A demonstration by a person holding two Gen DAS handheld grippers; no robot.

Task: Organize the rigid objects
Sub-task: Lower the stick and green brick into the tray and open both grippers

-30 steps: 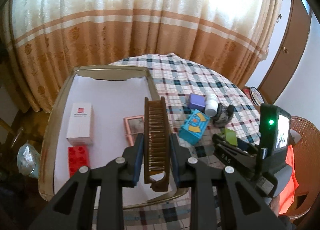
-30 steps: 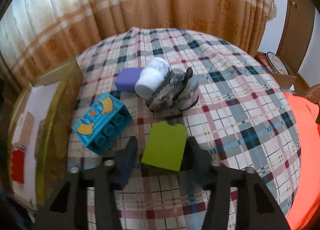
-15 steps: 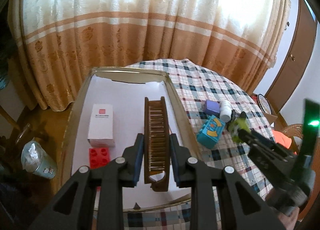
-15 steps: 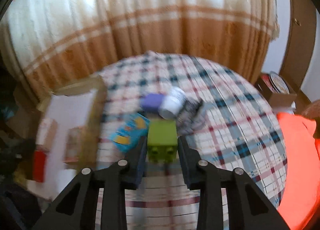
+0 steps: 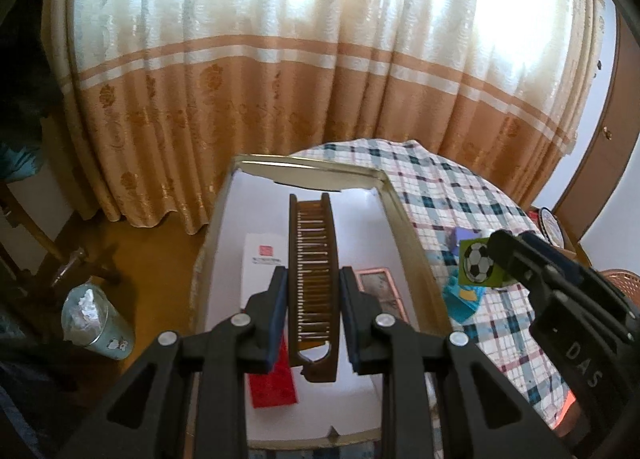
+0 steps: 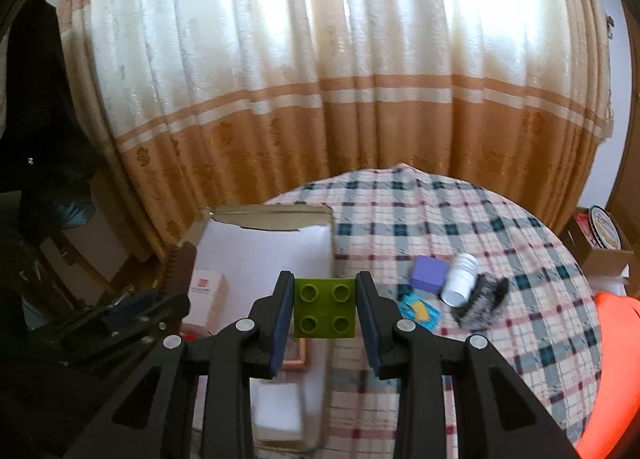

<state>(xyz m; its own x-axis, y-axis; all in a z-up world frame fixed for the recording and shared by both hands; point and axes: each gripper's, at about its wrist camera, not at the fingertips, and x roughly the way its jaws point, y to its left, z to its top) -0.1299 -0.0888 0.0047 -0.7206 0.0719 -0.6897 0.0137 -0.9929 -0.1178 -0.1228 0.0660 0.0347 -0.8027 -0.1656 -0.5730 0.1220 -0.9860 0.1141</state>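
My left gripper [image 5: 313, 313] is shut on a brown comb [image 5: 314, 271], held lengthwise above the white-lined tray [image 5: 394, 199]. In the tray lie a white box [image 5: 262, 271], a red brick [image 5: 274, 385] and a pink-framed tile [image 5: 380, 287]. My right gripper [image 6: 325, 309] is shut on a green brick [image 6: 325, 307], lifted over the tray's right edge [image 6: 328, 219]; the same brick [image 5: 478, 263] shows a football print in the left wrist view. On the checked cloth [image 6: 440, 219] remain a blue brick [image 6: 420, 309], a purple block [image 6: 430, 272], a white bottle [image 6: 460, 279] and a dark grey lump [image 6: 482, 301].
A tall curtain [image 6: 340, 99] hangs behind the round table. A bin [image 5: 96, 315] stands on the floor to the left of the tray. A cardboard box with a round tin [image 6: 600, 235] sits at the far right, and an orange cloth [image 6: 616, 359] lies at the table's right edge.
The right gripper closed on the green brick, lifted it off the cloth and carried it left toward the tray. The left gripper with the comb drifted left over the tray.
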